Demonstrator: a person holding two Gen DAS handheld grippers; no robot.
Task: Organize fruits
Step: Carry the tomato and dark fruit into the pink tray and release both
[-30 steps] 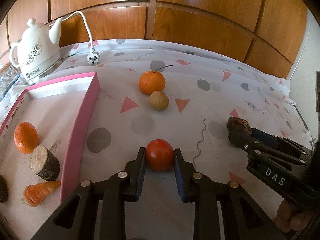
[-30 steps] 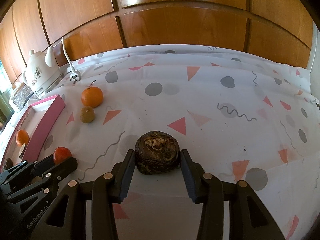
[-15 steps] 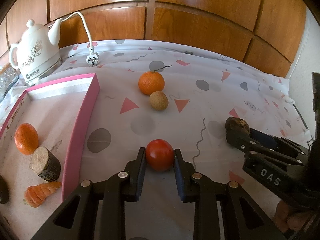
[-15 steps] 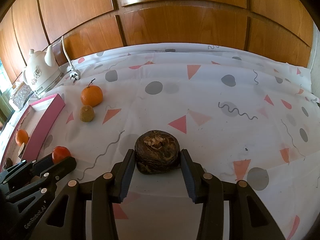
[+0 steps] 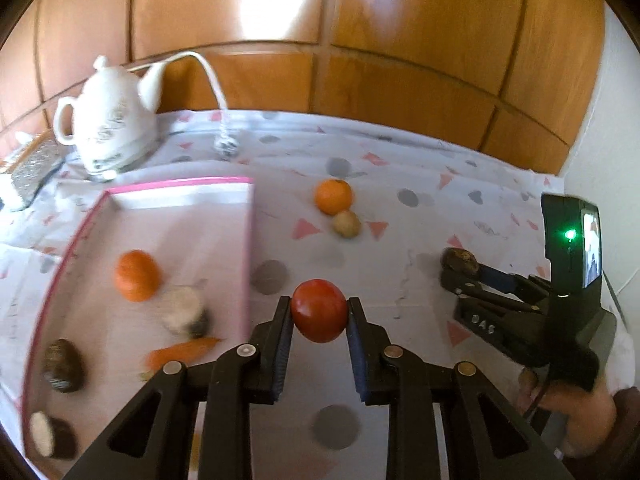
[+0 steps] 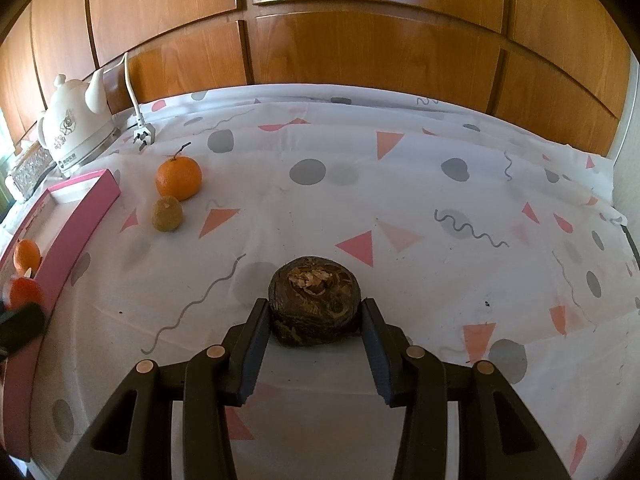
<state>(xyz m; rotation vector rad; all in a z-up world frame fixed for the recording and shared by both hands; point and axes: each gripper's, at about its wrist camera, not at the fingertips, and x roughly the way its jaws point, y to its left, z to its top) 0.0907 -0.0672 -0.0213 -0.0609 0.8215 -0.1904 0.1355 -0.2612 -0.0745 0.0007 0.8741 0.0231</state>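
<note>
Left gripper (image 5: 319, 312): clamped on tomato (image 5: 319, 311), red, smooth, glossy, beside pink tray (image 5: 246, 248).
Right gripper (image 6: 314, 316): closed around dark brown, rough lump (image 6: 314, 306) on tablecloth (image 6: 400, 184).

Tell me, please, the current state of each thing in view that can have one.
left gripper: shut on the tomato.
tomato: clamped between the pads, clear of the cloth.
right gripper: astride the brown root; contact unclear.
brown root: resting on the cloth.
pink tray: open, holding several pieces.
kettle: lid on, plug lying loose on the cloth.
</note>
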